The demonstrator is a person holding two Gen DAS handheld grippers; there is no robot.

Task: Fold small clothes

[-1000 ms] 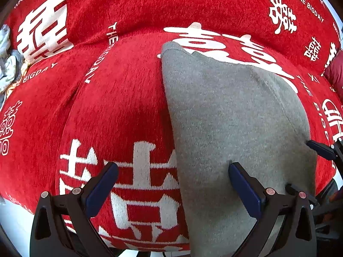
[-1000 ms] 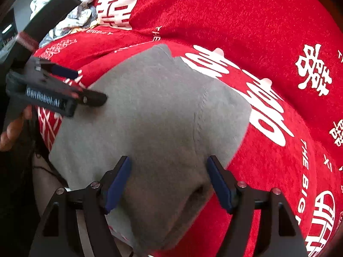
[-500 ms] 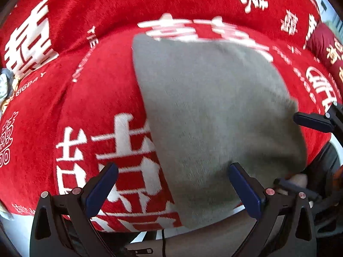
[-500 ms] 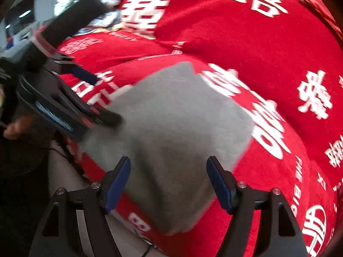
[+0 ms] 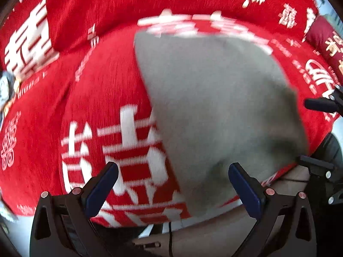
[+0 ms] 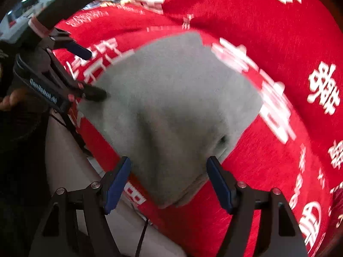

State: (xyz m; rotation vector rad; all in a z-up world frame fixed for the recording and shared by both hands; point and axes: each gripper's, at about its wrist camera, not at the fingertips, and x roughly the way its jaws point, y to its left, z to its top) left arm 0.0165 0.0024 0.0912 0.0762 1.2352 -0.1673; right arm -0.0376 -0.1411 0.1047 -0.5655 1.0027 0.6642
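1. Between the blue pads low in each wrist view, both grippers stand spread and pinch nothing: the left gripper [image 5: 173, 185] spans the left edge of the grey cloth [image 5: 214, 111], and the right gripper [image 6: 169, 182] spans its near corner.
2. The cloth lies folded on the red cover [image 5: 103, 90], filling the centre of both frames; I see it as a rough square with a bulge at the lower edge.
3. I judge a fold has just been laid. Next I would press it flat or pinch an edge for one more fold, which calls for closing on all layers at once.
4. Writing: white Chinese characters on the cover, blurred; a white label on the left gripper at centre left of the right view, unreadable.
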